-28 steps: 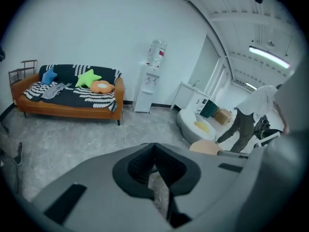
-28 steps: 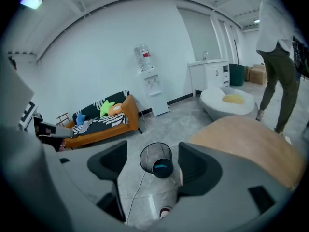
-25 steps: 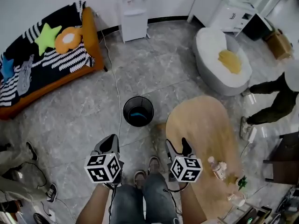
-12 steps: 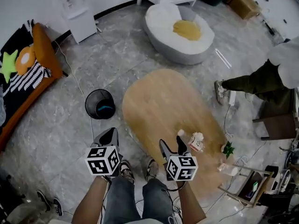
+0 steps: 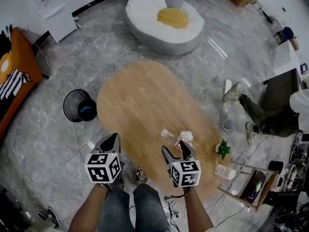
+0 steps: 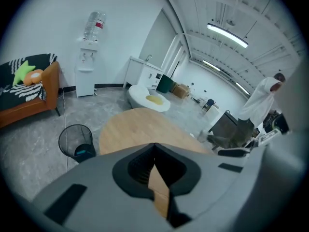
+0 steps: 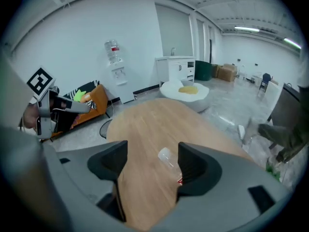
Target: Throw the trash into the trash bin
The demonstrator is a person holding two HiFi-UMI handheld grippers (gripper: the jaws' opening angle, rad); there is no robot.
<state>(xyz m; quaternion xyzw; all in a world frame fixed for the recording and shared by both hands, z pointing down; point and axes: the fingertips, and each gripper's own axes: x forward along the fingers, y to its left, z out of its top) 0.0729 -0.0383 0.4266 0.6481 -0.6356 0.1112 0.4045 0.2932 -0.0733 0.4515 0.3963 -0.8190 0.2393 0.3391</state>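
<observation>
A clear plastic bottle (image 5: pixel 169 135) lies on its side on the oval wooden table (image 5: pixel 140 95), with a crumpled white paper (image 5: pixel 186 136) just to its right. My right gripper (image 5: pixel 175 148) hovers open over the table's near end, just short of both. In the right gripper view the bottle (image 7: pixel 167 157) shows between the wide-apart jaws of the right gripper (image 7: pixel 152 153), untouched. My left gripper (image 5: pixel 112 138) is shut and empty at the table's near-left edge; its tips meet in the left gripper view (image 6: pixel 154 146). The black mesh trash bin (image 5: pixel 79 106) stands on the floor left of the table.
A white bean bag (image 5: pixel 164 21) with a yellow cushion lies beyond the table. A person (image 5: pixel 275 115) sits on the floor at right. A small plant (image 5: pixel 223 149) and a side shelf (image 5: pixel 246 178) stand by the table's right end. An orange sofa (image 5: pixel 19 76) is at left.
The view has swung from the bin to the table. Both grippers have moved right, off the open floor to the table's near end. The bottle and paper now lie just ahead of the right gripper.
</observation>
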